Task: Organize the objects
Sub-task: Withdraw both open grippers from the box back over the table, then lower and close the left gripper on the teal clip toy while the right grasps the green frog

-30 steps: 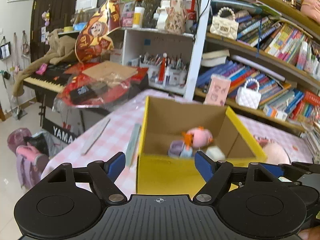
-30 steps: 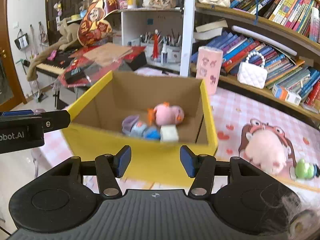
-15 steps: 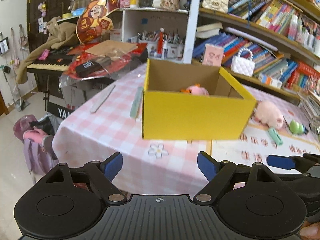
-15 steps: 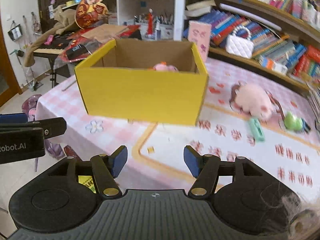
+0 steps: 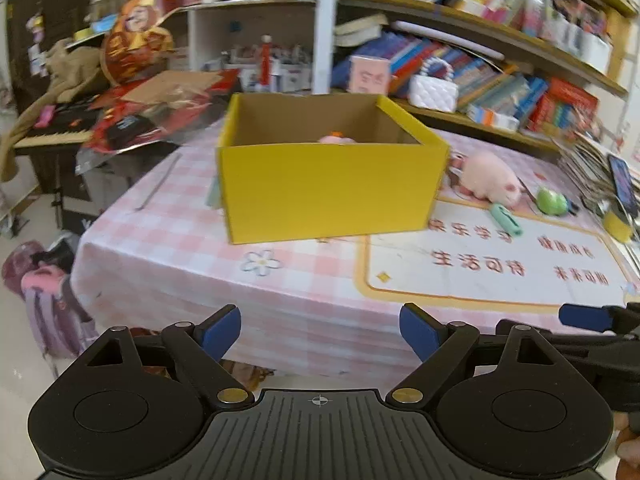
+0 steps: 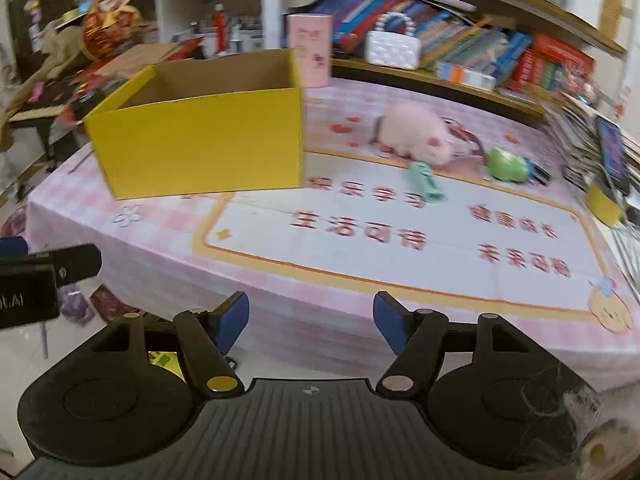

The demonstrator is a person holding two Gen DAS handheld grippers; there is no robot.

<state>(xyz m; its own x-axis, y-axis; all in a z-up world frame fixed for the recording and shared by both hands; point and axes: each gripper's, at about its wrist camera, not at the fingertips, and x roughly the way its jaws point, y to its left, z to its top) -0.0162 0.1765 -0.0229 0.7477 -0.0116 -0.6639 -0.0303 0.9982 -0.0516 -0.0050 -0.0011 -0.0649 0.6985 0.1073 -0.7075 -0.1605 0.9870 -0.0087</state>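
Observation:
A yellow cardboard box (image 5: 332, 188) (image 6: 200, 144) stands on the pink checked tablecloth, with a pink toy (image 5: 336, 139) just showing over its rim. To its right lie a pink plush pig (image 5: 490, 178) (image 6: 416, 136), a mint green clip (image 5: 506, 219) (image 6: 426, 182) and a green round toy (image 5: 552, 201) (image 6: 508, 164). My left gripper (image 5: 320, 332) is held off the table's near edge, jaws opening, nothing between them. My right gripper (image 6: 311, 322) is also back from the edge, jaws opening and empty.
Bookshelves (image 5: 500, 60) run behind the table, with a white handbag (image 5: 432, 88) and a pink tin (image 6: 310, 50). A keyboard piano heaped with clutter (image 5: 120, 120) is at the left, bags (image 5: 44, 300) on the floor below. A phone (image 6: 610, 152) and a small yellow cup (image 6: 602, 202) stand at the right edge.
Both grippers pulled back from over the box to beyond the table's near edge, and their jaws widened. The box now looks smaller and farther, its contents mostly hidden by the front wall.

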